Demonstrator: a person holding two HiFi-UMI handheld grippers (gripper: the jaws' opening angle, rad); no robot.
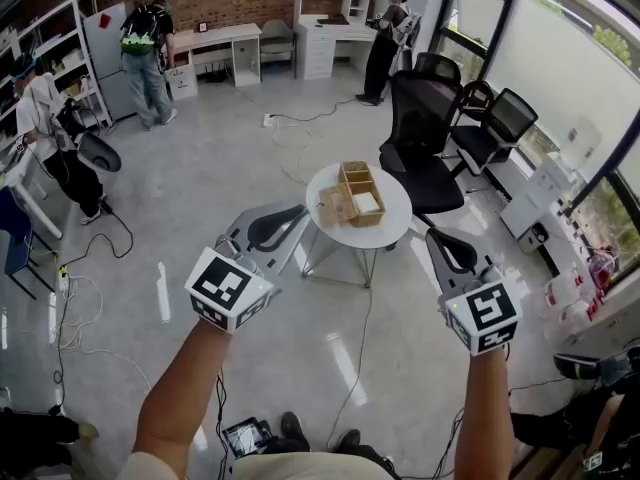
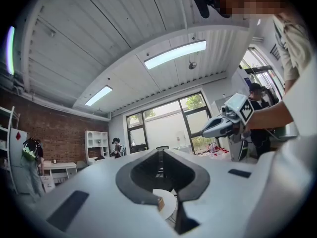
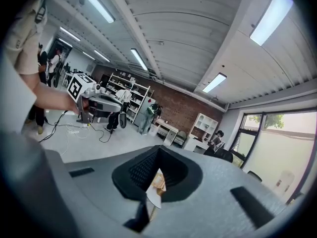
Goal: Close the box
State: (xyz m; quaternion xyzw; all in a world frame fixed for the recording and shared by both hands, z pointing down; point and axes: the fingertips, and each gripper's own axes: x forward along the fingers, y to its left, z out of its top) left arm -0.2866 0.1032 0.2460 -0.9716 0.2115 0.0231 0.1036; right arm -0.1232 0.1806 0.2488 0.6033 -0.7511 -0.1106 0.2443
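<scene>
So this is right at the start, approach stage, nothing touched yet; the wooden box (image 1: pixel 360 194) sits open on the round white table (image 1: pixel 396 230) just above the middle of the head view, well apart from both tools. It looks like it has a couple of compartments, and the lid (image 1: pixel 335 205) seems to be flopped out on the box's left side; it's pretty small in frame though, so I can't say how it's hinged.

The left gripper (image 1: pixel 299 211) is held up at centre-left, pointing toward the table, jaws pressed together with nothing in them; its own view just shows a sliver of table past the closed tips. The right gripper (image 1: pixel 437 235) is at centre-right, tipped a bit downward; its jaws look closed and empty too, with the box peeking through low in its view.

A black office chair (image 1: pixel 425 118) is parked just behind the table at upper right; cables run across the floor under it.

Next move, as I read it: bring both tools in over the table, get one tip under or behind the lid's free edge, and swing it over onto the box; the other could steady the box so it doesn't skate on that smooth top.
</scene>
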